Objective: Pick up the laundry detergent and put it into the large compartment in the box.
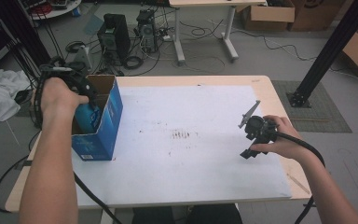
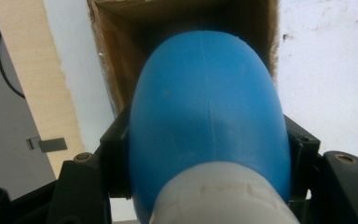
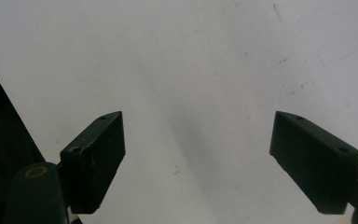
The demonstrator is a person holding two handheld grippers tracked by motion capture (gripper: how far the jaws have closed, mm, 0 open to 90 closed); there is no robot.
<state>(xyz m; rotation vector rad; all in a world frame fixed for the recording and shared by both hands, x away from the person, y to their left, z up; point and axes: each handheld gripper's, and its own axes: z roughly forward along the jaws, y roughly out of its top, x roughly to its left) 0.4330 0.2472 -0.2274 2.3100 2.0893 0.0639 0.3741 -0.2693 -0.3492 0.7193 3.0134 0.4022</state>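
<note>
While your left hand point(image 1: 58, 95) hovers over the open top of the blue cardboard box point(image 1: 103, 126), your left gripper point(image 1: 85, 93) is clenched on a blue bottle point(image 2: 205, 130) with a white cap point(image 2: 221, 198), one black jaw pressed against each side of it. Seen along that gripper, the bottle's rounded body points down into the brown inside of the box, cap end nearest the camera; from above, part of the bottle point(image 1: 87, 116) shows inside the box's open top, just below your fingers. The box stands upright on the white sheet point(image 1: 191, 182) that covers the wooden table point(image 1: 275, 93), at the sheet's left edge, with its flaps open. A black cable point(image 1: 91, 196) trails from that side down past the box toward you.

To the right of the box, the middle of the sheet carries only a few small dark marks. Further right, well apart from the box, your right hand point(image 1: 286, 140) holds your right gripper point(image 1: 251, 135) just above the sheet near its right edge. Its jaws stand wide apart with nothing between them, and bare white sheet point(image 3: 191, 70) lies beneath them
</note>
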